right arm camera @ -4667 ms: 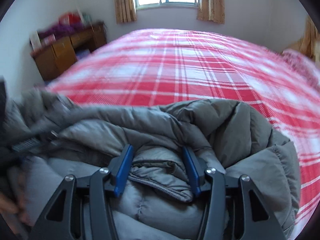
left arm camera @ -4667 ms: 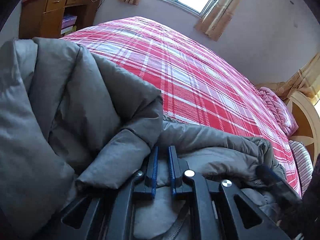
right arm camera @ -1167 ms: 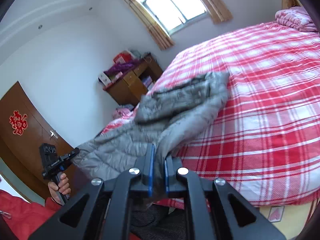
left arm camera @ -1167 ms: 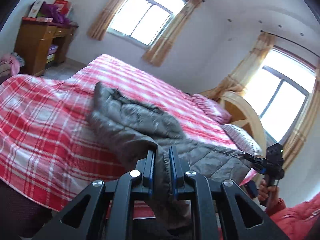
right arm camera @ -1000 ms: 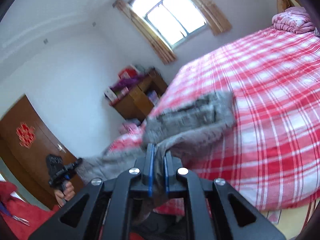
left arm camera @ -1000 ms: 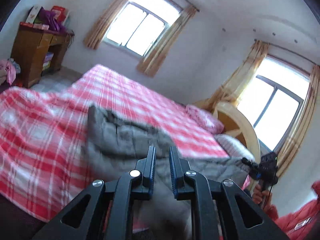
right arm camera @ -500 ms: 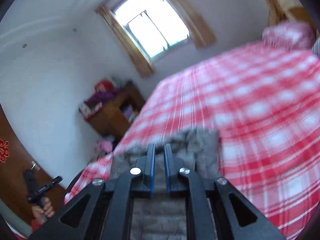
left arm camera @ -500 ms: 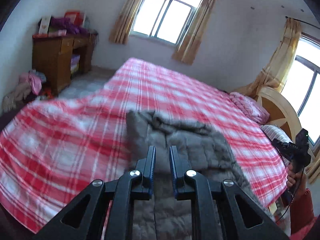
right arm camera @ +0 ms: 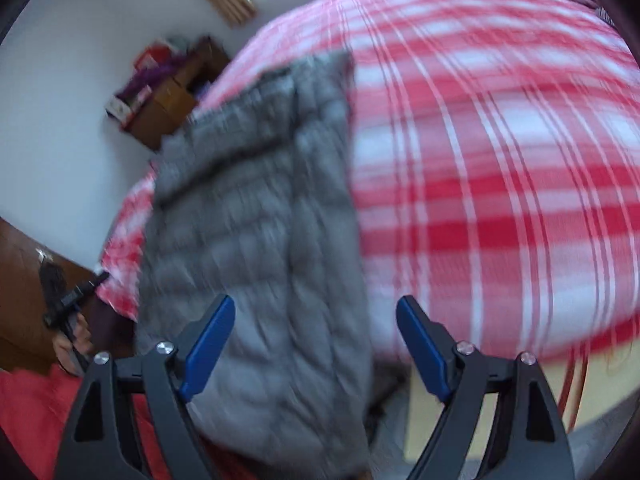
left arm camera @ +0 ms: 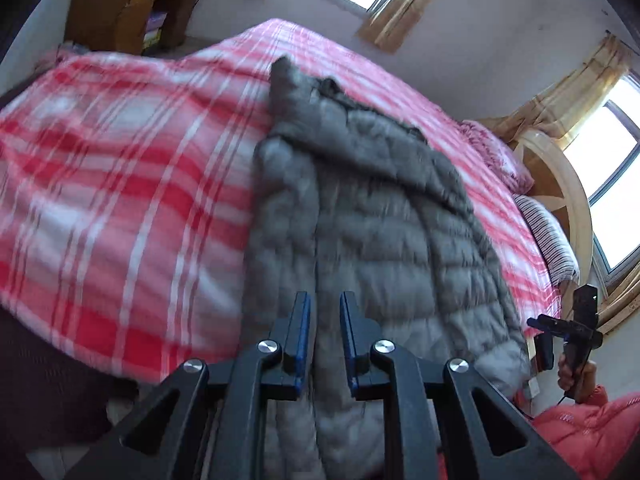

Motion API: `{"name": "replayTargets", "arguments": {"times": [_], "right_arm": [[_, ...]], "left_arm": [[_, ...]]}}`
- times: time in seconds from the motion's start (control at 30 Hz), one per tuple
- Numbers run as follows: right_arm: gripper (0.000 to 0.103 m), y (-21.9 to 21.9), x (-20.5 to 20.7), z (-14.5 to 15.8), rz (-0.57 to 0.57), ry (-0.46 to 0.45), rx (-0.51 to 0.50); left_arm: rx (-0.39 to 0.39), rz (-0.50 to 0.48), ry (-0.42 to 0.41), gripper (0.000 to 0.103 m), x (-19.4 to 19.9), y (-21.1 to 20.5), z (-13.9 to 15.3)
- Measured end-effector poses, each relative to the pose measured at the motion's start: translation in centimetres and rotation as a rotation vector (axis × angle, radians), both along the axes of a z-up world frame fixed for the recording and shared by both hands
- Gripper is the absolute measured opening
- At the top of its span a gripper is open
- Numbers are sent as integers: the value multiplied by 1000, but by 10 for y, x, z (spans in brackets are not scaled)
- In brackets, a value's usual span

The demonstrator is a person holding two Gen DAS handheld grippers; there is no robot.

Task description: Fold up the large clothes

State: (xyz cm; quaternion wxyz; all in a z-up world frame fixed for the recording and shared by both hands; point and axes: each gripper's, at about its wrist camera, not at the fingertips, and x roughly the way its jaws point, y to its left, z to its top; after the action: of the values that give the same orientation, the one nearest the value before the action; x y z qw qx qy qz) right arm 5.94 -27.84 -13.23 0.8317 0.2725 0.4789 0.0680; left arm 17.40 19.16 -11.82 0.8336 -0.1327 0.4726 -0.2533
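A grey quilted down jacket (left arm camera: 368, 216) lies lengthwise on the red plaid bed (left arm camera: 120, 184), its near hem hanging over the bed's front edge. My left gripper (left arm camera: 324, 312) is narrowly shut on the jacket's near hem. In the right wrist view the jacket (right arm camera: 256, 216) lies on the left part of the bed (right arm camera: 500, 160). My right gripper (right arm camera: 314, 320) is wide open above the jacket's near right corner, holding nothing. Each gripper shows in the other's view, the right one (left arm camera: 572, 328) and the left one (right arm camera: 68, 304).
A wooden desk (left arm camera: 128, 12) with clutter stands at the far left by the window. A pink folded quilt (left arm camera: 496, 156), a striped pillow (left arm camera: 548, 236) and a round wooden headboard (left arm camera: 560, 184) are at the bed's right. The person's red coat (left arm camera: 592, 428) is at the lower right.
The jacket has been swung out and laid flat along the bed. My right gripper has opened and let go of the hem. Both cameras have tilted down toward the bed.
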Motion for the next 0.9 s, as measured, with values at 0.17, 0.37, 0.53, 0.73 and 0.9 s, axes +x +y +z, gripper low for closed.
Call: {"name": "replayTargets", "arguments": {"times": [0.17,0.37,0.53,0.73,0.9], "right_arm": [[85,19,-24,-44,67,57,113],[85,51,-19,-58,206,54,107],[32,62,-16,-63,263,39,88],[18,34,-27,-35,175,-147,269],[17,34,-14,8,169,-330,371]], "left_arm": [[-10,39,65,69,-33,10,-26],[-2,72,164,71,-50,12,-56],[15,19,232,71,-49,-2,-86],[-13,3,141,7,-49,-4,-58],[-127,-36,29,6,-44,-10,-5]]}}
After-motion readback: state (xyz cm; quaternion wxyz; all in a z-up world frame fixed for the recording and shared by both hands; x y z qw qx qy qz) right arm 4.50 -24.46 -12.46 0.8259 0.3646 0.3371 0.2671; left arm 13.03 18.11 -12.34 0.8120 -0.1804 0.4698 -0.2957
